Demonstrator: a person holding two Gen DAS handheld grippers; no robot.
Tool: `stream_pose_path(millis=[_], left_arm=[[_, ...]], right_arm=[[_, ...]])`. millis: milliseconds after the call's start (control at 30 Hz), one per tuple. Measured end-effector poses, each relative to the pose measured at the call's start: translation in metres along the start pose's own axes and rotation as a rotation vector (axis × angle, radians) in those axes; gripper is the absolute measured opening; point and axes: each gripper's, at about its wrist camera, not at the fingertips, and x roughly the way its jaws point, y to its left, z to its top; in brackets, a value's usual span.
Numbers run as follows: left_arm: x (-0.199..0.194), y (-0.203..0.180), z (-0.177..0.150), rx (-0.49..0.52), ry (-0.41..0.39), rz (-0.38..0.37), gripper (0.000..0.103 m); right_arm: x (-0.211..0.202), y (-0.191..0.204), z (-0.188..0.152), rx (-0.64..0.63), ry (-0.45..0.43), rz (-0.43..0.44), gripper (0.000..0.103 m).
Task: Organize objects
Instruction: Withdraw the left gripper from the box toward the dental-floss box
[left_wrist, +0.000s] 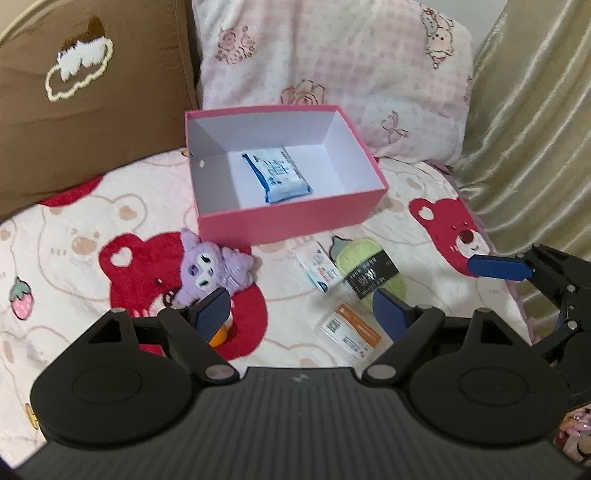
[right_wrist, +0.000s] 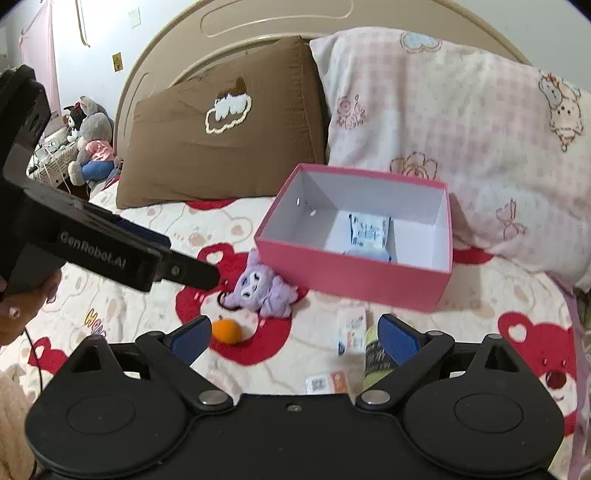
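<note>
An open pink box stands on the bear-print bedspread with a blue-and-white tissue pack lying inside. In front of it lie a purple plush, an orange, a small white carton, a green yarn skein and an orange-white packet. My left gripper hovers open over these, nothing between its pads. My right gripper is open and empty too, just right of the left one.
A brown pillow and a pink checked pillow lean against the headboard behind the box. Gold fabric borders the bed on the right. Stuffed toys sit on a stand at far left.
</note>
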Motion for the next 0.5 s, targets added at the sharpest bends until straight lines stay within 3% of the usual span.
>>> stream_pose_path(millis=[167, 267, 500], left_arm=[[0.008, 0.006, -0.016, -0.007, -0.006, -0.026, 0.084], [0.015, 0.009, -0.024, -0.02, -0.051, -0.017, 0.084], [0.057, 0.015, -0.05, -0.032, 0.023, -0.047, 0.084]], right_arm=[[-0.005, 0.005, -0.015, -0.007, -0.001, -0.003, 0.098], [-0.007, 0.003, -0.021, 0.021, -0.012, 0.018, 0.098], [0.01, -0.008, -0.045, 0.136, -0.022, 0.056, 0.098]])
